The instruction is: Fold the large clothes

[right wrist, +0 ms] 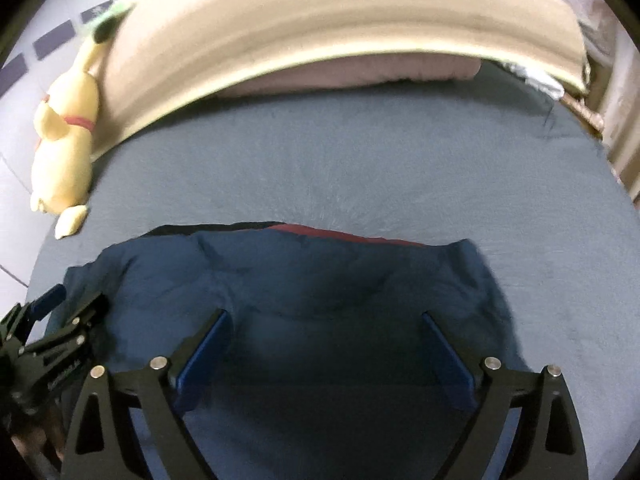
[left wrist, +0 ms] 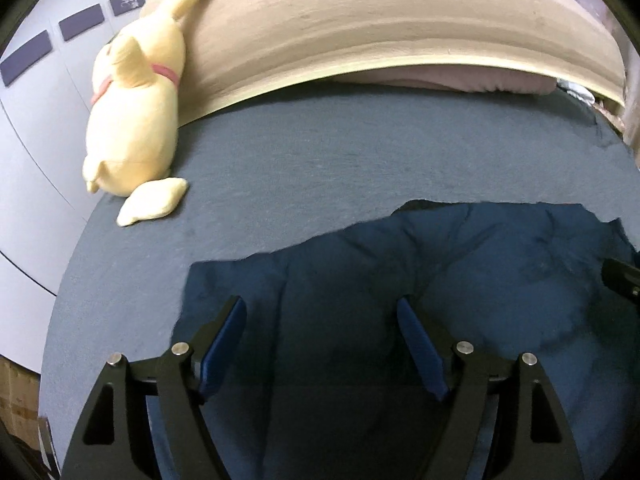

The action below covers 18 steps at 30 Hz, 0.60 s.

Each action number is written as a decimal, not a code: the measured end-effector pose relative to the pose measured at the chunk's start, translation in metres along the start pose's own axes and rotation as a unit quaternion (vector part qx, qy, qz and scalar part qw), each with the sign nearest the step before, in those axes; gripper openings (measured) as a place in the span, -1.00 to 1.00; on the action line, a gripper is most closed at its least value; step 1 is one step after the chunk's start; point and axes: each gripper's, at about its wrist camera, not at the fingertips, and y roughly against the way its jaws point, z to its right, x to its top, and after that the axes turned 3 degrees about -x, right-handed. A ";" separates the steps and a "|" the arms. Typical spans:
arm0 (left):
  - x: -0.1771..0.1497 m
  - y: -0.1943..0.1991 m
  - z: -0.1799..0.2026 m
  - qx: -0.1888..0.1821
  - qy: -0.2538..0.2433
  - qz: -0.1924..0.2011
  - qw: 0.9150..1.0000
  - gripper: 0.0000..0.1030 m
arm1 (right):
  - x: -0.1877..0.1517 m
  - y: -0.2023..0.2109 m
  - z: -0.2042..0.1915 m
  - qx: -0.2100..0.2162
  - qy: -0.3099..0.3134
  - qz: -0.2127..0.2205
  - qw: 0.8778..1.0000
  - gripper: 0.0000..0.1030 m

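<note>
Both tongs spread over dark blue fabric garment (left wrist: 400, 280) on bed.
Lying crumpled on grey-blue bed sheet (left wrist: 320, 160), red strip showing at far edge in right view. Left tongs (left wrist: 320, 312) spread wide, nothing pinched, blue pads (left wrist: 224, 344) clear of cloth. Right tongs (right wrist: 324, 326) spread wider, empty too. Yellow plush toy with pink collar (left wrist: 136, 112) leaning on beige padded headboard (left wrist: 380, 20), well apart from garment. Pink pillow (right wrist: 360, 70) under headboard.
</note>
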 end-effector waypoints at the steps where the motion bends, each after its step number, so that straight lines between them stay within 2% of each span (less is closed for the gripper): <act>1: -0.004 0.007 -0.001 0.002 -0.006 0.001 1.000 0.52 | -0.003 0.009 0.002 -0.002 0.004 0.004 1.000 0.85; 4: -0.016 0.031 -0.004 0.004 -0.019 0.014 1.000 0.52 | -0.020 0.042 0.009 0.010 0.005 0.022 1.000 0.85; 7: -0.037 0.058 -0.014 -0.004 -0.012 0.033 0.999 0.52 | -0.048 0.072 0.019 0.041 -0.004 0.038 0.998 0.87; 11: -0.068 0.084 -0.027 -0.017 0.007 0.041 0.999 0.52 | -0.109 0.103 0.026 0.062 -0.002 0.041 0.997 0.87; 14: -0.097 0.101 -0.033 -0.023 0.024 0.043 0.999 0.52 | -0.148 0.111 0.024 0.057 0.001 0.043 0.997 0.87; 18: -0.141 0.119 -0.030 -0.042 0.049 0.044 0.997 0.52 | -0.184 0.118 0.021 0.042 0.000 0.057 0.997 0.87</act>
